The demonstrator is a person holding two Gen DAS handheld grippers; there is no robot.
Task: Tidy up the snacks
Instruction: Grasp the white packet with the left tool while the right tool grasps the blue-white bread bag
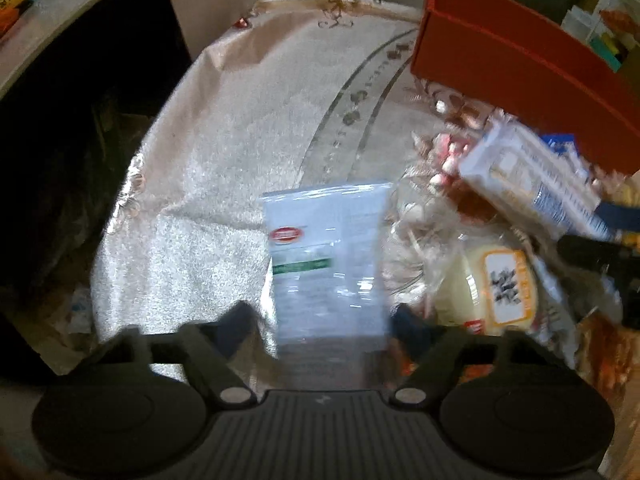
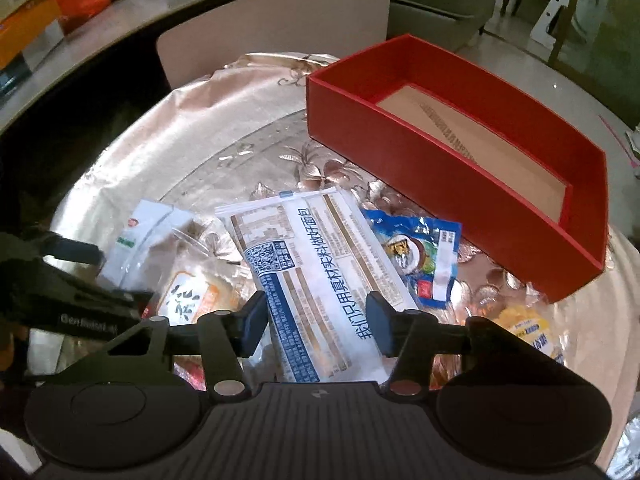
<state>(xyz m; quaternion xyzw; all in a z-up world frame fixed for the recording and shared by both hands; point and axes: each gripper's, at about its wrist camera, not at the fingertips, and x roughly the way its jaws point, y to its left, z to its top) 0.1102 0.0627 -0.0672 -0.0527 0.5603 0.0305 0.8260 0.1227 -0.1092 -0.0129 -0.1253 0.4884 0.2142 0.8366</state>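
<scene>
My left gripper (image 1: pixel 322 320) is shut on a clear-and-white snack packet (image 1: pixel 328 256) with a red logo and a green stripe; its fingers press the packet's two long edges. In the right wrist view this packet (image 2: pixel 140 236) shows at the left. My right gripper (image 2: pixel 316 320) is shut on a long white bread packet (image 2: pixel 316 264) printed with blue text and a QR code. The left wrist view shows that bread packet (image 1: pixel 532 184) tilted, at the right. An open red box (image 2: pixel 440 168) stands behind the snacks, with only its brown floor showing inside.
A yellow pastry (image 1: pixel 492 284) in a clear wrapper with an orange label lies between the two packets. A blue packet (image 2: pixel 416 252) and a yellow packet (image 2: pixel 532 332) lie near the red box. The shiny pink tablecloth (image 1: pixel 240 140) covers a round table. A chair back (image 2: pixel 272 24) stands beyond it.
</scene>
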